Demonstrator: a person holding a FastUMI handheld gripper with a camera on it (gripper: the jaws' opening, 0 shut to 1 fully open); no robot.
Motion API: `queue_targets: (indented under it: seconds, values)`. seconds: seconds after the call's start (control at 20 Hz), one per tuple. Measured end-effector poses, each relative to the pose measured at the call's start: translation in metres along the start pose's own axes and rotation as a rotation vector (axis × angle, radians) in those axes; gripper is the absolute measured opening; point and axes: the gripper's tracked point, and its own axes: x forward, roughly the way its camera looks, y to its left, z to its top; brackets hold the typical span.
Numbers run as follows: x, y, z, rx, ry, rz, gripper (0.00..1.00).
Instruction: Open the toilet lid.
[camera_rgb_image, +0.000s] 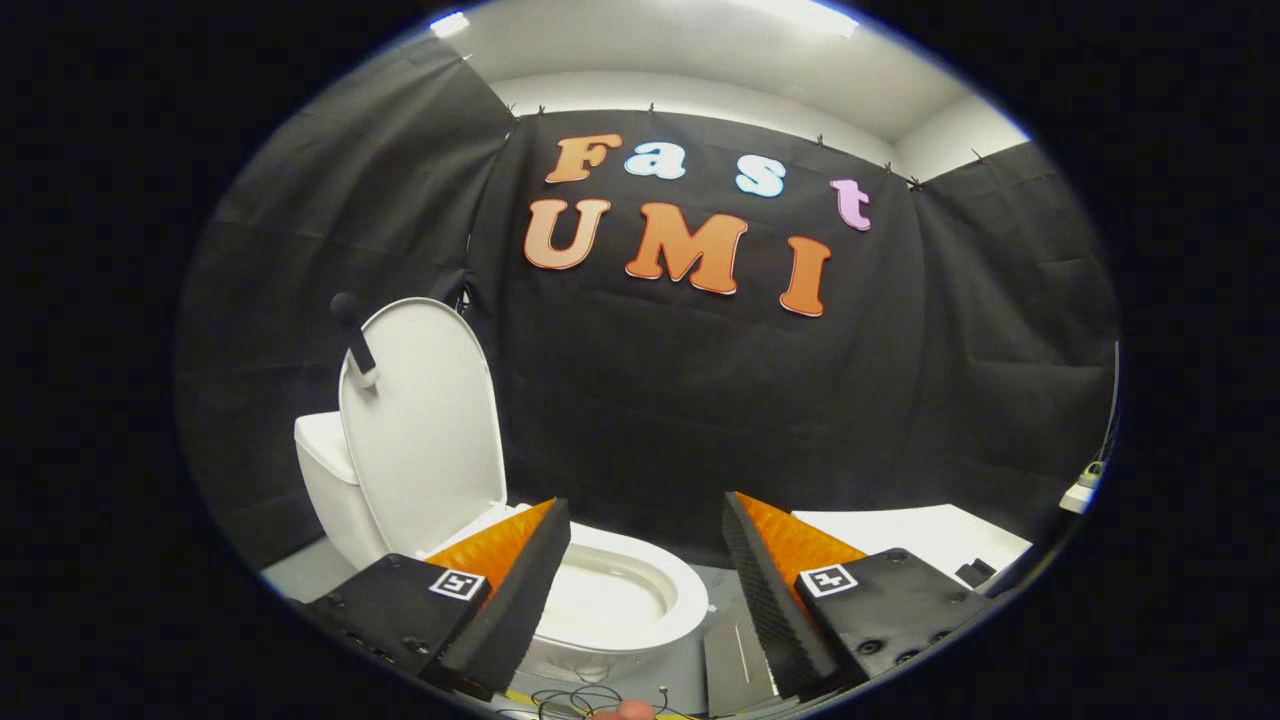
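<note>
Lid up, gripper (645, 570) backing clear with nothing held.

We are looking along the fingers (515, 590) at a toilet whose lid (425, 420) is standing upright at about ten o'clock from the gripper, leaning back against the tank (320, 450), with a dark handle (355, 340) sticking off its upper left edge. The bowl (620, 600) is lying open just ahead of the fingers, partly between them and partly behind the left one. The fingers are standing wide apart and touching nothing. We are judging the opening done, so the work left is a clean retreat: we are keeping the fingers spread and pulling straight back toward six o'clock, staying off the lid so it is not knocked forward. A white board (920, 535) is lying at three o'clock, beyond the right finger.
</note>
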Motion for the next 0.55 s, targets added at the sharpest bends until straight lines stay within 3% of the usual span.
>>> queue_targets:
  seconds: [0.3, 0.55]
  values:
    - [-0.014, -0.002, 0.040, 0.034, -0.110, -0.003, 0.98]
    - [-0.015, 0.003, 0.034, 0.067, -0.115, -0.007, 0.98]
